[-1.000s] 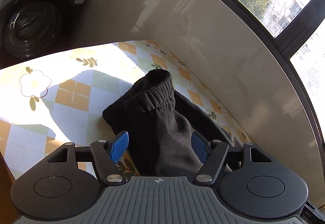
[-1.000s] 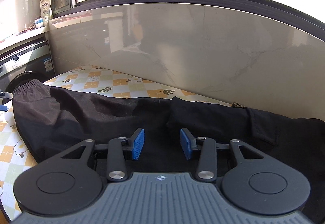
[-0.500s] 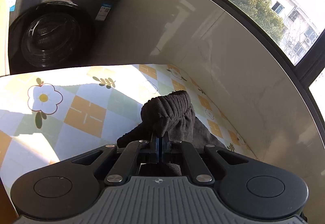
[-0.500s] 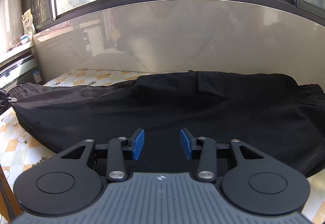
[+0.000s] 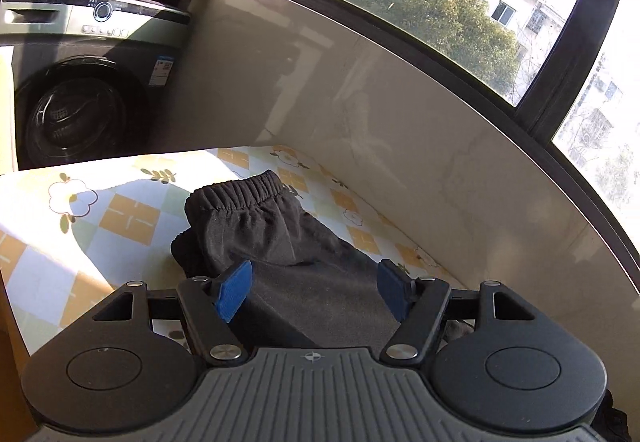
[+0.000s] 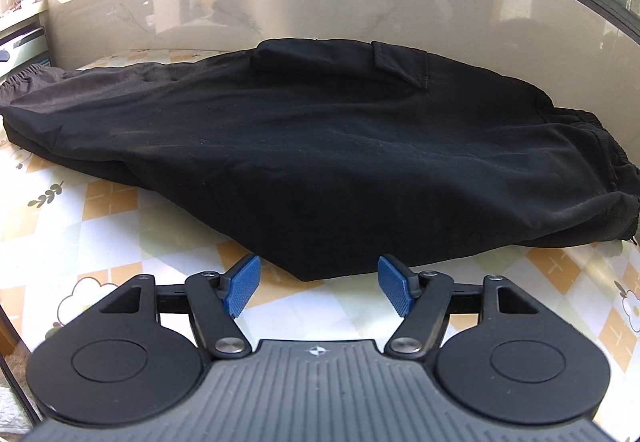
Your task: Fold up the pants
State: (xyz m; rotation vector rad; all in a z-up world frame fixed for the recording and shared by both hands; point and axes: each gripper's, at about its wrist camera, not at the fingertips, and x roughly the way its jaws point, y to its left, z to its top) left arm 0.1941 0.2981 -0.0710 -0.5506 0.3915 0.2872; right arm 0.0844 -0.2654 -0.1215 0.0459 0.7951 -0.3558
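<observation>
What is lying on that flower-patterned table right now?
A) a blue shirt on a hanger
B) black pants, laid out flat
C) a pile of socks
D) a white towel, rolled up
B: the black pants lie spread flat across the flower-patterned table, a flap pocket on top and the elastic waistband at the right end.

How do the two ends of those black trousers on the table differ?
The cuff end of the black trousers is a narrow gathered elastic band lying near the grey front-loading washing machine. The waist end is much wider, also elasticated, and lies beyond a flapped pocket. Both rest flat on the checked flower-patterned tablecloth.
</observation>
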